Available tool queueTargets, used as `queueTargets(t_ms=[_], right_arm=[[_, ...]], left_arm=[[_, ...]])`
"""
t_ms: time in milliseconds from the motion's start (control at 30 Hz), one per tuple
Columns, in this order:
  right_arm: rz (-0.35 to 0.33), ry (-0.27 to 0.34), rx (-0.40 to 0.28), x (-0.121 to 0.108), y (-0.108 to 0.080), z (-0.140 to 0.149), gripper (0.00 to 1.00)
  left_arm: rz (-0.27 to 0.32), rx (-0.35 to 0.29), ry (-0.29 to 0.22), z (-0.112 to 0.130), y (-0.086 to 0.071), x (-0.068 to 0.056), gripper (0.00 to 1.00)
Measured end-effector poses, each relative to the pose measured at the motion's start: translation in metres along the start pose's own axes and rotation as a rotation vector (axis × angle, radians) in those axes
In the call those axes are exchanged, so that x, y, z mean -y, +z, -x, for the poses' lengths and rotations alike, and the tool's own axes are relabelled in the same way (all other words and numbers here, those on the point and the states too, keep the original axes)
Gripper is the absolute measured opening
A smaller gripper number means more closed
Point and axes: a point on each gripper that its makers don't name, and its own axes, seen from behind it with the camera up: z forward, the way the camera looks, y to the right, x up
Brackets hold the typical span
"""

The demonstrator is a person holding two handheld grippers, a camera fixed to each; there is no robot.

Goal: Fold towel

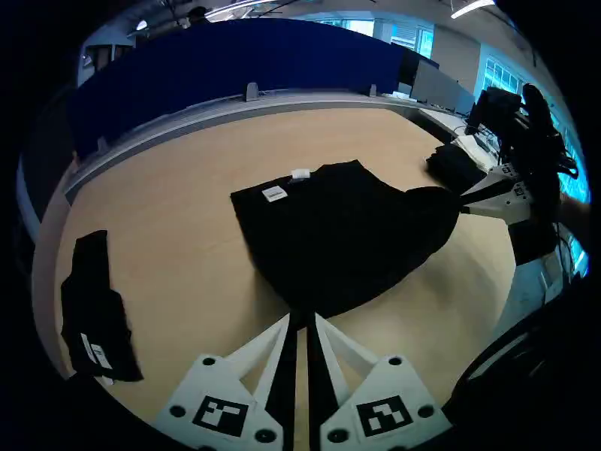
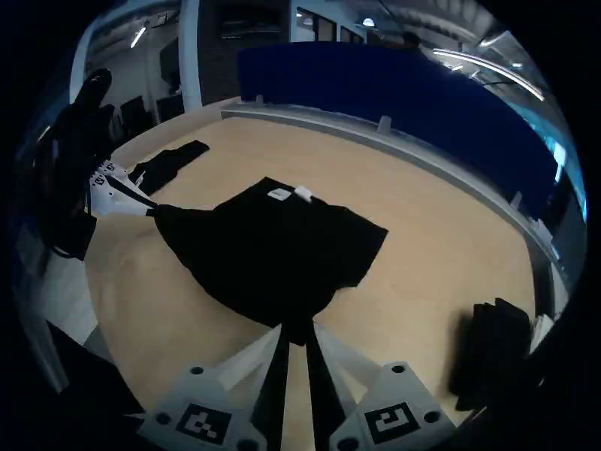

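Gripping the black towel [image 1: 338,225] at two pts: the left gripper [image 1: 300,319] has its fingers [image 1: 282,368] pressed together on the near edge of the cloth, seen at bottom centre of the left gripper view. The right gripper [image 1: 464,207] shows at the right of that view, fingers pinched on another corner, fabric pulled to a pt there. In the right gripper view it's mirrored: right gripper's own fingers [image 2: 274,376] are clamped on the towel's near edge, and the left gripper [image 2: 148,210] is at far left w/ a dark-gloved hand [image 2: 79,120] behind it. Towel sits mid surface [image 1: 188,188], light wood. Its far part lies flat w/ two small white tags [image 1: 276,194] near the far edge. Other black cloth: folded piece [image 1: 94,316] at left of the left gripper view, and a stack [image 2: 496,346] at right of the right gripper view, both well apart from the towel. Blue divider [image 1: 225,68] runs along the far side of the surface.
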Motion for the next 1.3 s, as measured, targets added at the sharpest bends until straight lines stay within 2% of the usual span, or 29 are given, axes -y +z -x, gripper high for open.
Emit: queueTargets(t_ms=[300,600,1000,1300], right_arm=[[-0.015,0.002,-0.003,0.01,-0.023,-0.011,0.15],[-0.02,0.011,0.008,0.009,-0.02,-0.007,0.15],[-0.007,0.021,0.021,-0.015,-0.002,-0.022,0.15],[0.012,0.021,0.034,-0.041,0.026,-0.04,0.15]], left_arm=[[0.008,-0.007,-0.026,-0.003,-0.025,-0.012,0.08],[0.011,-0.009,-0.037,-0.003,-0.026,-0.013,0.08],[-0.013,-0.05,-0.051,-0.031,-0.013,0.003,0.08],[-0.03,-0.081,-0.058,-0.06,0.015,0.021,0.08]])
